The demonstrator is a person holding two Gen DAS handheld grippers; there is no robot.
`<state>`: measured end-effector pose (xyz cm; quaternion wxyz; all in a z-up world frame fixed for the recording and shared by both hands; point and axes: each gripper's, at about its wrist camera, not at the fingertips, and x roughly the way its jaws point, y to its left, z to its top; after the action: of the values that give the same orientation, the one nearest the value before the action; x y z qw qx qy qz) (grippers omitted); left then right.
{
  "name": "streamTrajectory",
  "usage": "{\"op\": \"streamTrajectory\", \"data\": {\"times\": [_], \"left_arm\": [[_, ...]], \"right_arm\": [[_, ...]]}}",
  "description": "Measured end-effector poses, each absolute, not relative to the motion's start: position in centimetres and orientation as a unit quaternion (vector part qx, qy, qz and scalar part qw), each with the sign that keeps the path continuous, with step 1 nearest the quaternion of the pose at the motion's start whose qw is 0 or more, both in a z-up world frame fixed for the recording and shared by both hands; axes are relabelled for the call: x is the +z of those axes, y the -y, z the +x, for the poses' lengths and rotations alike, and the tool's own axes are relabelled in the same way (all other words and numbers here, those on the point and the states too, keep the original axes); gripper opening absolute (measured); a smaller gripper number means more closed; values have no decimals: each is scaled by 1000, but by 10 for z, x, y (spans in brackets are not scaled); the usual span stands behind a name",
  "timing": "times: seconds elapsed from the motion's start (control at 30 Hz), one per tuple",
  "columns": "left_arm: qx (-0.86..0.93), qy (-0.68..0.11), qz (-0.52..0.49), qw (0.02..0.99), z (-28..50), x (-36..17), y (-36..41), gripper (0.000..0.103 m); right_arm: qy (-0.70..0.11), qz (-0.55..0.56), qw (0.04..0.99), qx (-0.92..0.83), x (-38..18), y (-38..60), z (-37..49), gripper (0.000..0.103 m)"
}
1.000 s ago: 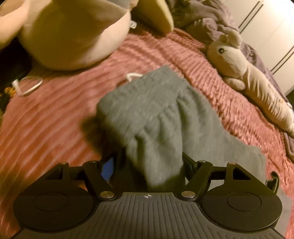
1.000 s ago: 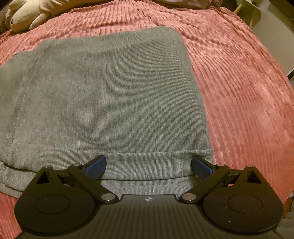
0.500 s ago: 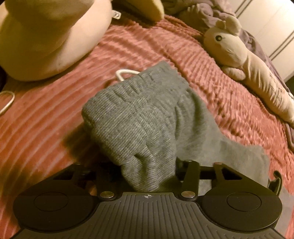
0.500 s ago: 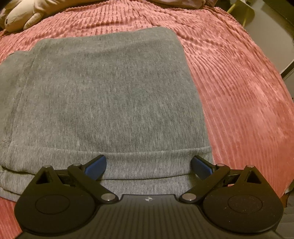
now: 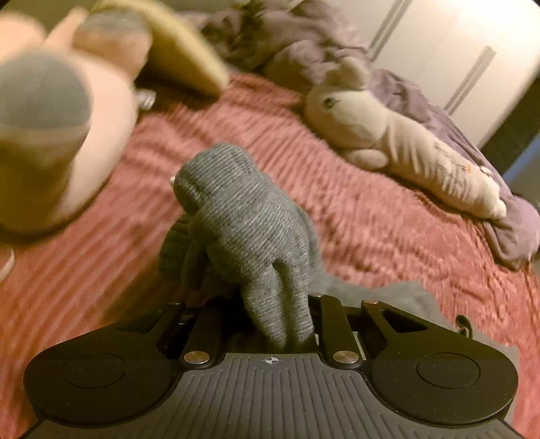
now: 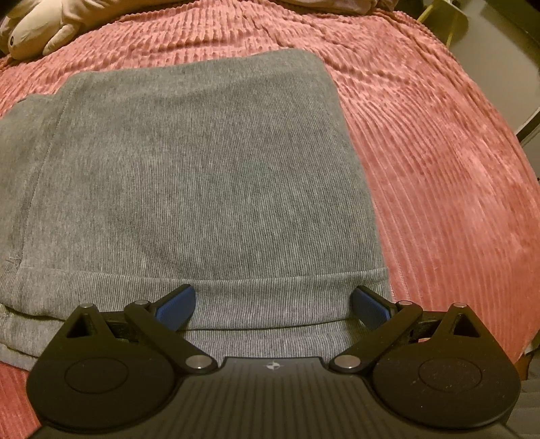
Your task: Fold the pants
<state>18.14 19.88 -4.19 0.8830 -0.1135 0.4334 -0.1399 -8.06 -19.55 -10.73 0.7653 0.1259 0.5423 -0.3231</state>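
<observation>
Grey knit pants (image 6: 189, 175) lie folded flat on a pink ribbed bedspread (image 6: 438, 152). My right gripper (image 6: 273, 305) is open, its blue pads (image 6: 177, 305) spread over the ribbed band at the near edge of the pants. My left gripper (image 5: 270, 314) is shut on a bunched end of the pants (image 5: 243, 223) and holds it lifted above the bedspread (image 5: 371, 236). Its fingertips are hidden by the cloth.
A cream plush animal (image 5: 398, 148) lies at the right on the bed, also in the right wrist view (image 6: 37, 30). A large pale plush (image 5: 67, 118) sits at the left. A purple blanket (image 5: 303, 50) is heaped behind.
My left gripper has closed on the pants end and lifted it, so the cloth now bunches up. The right gripper has stayed open and nearly still.
</observation>
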Motion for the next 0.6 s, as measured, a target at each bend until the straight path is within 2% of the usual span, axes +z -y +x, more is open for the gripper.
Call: {"op": "streamTrajectory", "data": {"times": [0.2, 0.33, 0.47, 0.6], "left_arm": [[-229, -363, -47, 902, 145, 15, -139, 19], [-311, -331, -23, 891, 113, 45, -80, 19], [-398, -324, -11, 858, 76, 52, -8, 19], [-463, -321, 31, 826, 26, 32, 70, 22]], "right_arm": [[-533, 149, 772, -313, -103, 203, -86, 99], [-499, 198, 784, -311, -91, 214, -98, 99], [-454, 252, 795, -315, -75, 233, -117, 99], [-432, 252, 795, -344, -65, 260, -136, 99]]}}
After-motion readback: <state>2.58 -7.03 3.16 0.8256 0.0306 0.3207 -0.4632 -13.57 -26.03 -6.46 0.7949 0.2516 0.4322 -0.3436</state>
